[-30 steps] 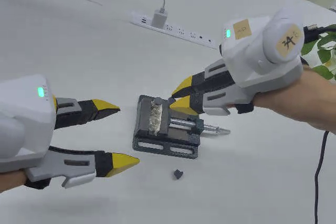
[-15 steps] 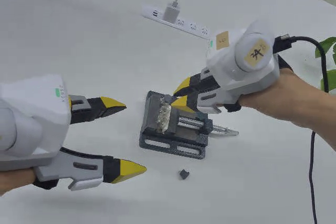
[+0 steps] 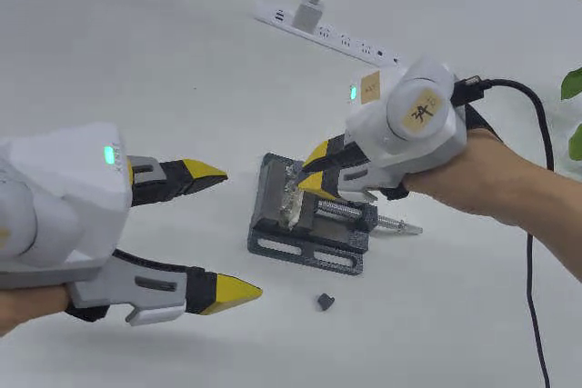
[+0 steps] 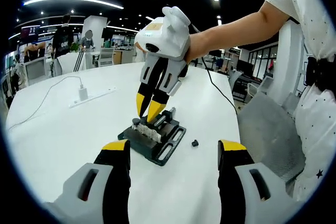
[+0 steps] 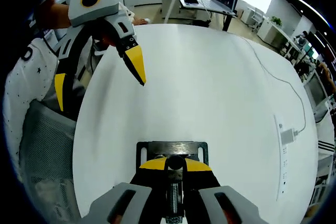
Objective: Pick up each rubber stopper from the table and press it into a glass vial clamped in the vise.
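A black vise (image 3: 309, 229) sits mid-table with glass vials (image 3: 292, 197) clamped in it. My right gripper (image 3: 306, 170) hovers at the vise's far end. Seen in the right gripper view, it (image 5: 176, 165) is shut on a dark rubber stopper (image 5: 175, 163) just over the vise (image 5: 173, 148). In the left gripper view its yellow tips (image 4: 147, 114) point down at the vials, beside a dark cap (image 4: 136, 121) at the end of the row. One loose stopper (image 3: 325, 301) lies on the table in front of the vise. My left gripper (image 3: 223, 233) stands open, left of the vise, with nothing in it.
A white power strip (image 3: 327, 34) with a charger plugged in lies at the back. A black cable (image 3: 530, 252) trails down the right side from the right gripper. A green plant leaf (image 3: 573, 88) shows at the right edge. White tabletop surrounds the vise.
My right gripper has drawn its jaws together and dropped closer onto the vise's far end. The left gripper stays open at the left. The head camera has shifted.
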{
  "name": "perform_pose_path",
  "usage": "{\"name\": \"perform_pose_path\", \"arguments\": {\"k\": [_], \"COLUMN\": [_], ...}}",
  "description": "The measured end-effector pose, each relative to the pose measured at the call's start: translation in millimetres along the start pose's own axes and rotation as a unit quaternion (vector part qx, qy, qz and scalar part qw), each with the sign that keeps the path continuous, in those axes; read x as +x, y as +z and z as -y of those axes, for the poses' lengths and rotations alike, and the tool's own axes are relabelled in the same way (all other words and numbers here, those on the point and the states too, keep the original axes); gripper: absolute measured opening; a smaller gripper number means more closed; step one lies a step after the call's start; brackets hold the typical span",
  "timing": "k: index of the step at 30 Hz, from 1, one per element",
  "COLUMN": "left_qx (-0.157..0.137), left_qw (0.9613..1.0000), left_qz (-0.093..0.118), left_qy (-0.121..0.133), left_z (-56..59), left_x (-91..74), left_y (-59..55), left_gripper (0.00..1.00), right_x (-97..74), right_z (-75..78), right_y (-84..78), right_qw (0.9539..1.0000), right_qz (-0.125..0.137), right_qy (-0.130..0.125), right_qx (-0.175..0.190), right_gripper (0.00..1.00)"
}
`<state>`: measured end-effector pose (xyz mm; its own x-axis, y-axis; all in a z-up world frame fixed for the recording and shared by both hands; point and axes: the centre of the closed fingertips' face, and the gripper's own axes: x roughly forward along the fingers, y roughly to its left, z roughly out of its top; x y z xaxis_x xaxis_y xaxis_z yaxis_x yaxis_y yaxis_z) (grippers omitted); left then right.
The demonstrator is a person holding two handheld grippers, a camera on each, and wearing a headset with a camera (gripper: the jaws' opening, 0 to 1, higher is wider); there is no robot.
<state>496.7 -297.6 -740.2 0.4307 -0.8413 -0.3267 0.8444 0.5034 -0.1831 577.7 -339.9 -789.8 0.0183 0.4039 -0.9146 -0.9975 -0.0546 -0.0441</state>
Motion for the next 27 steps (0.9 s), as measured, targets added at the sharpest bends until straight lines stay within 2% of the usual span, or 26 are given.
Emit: {"name": "perform_pose_path", "arguments": {"k": [5,27], "left_qx": [-0.002,-0.006], "left_qw": [1.0,1.0], "left_qz": [0.002,0.006], "left_qy": [-0.001,-0.001], "left_z": [0.3,-1.9], "left_x": [0.1,-0.7], "left_y": [-0.3,-0.8], "left_gripper": [0.67,0.66], "right_x": [7.1,11.1], "right_z": [-0.1,1.8], "right_y": [-4.1,-6.6], "right_qw": [0.9999,0.9997], "right_qz": [-0.01,-0.019], "right_qy": [-0.002,0.0], "right_qx": [-0.012,-0.017], "right_gripper": [0.06,0.05]}}
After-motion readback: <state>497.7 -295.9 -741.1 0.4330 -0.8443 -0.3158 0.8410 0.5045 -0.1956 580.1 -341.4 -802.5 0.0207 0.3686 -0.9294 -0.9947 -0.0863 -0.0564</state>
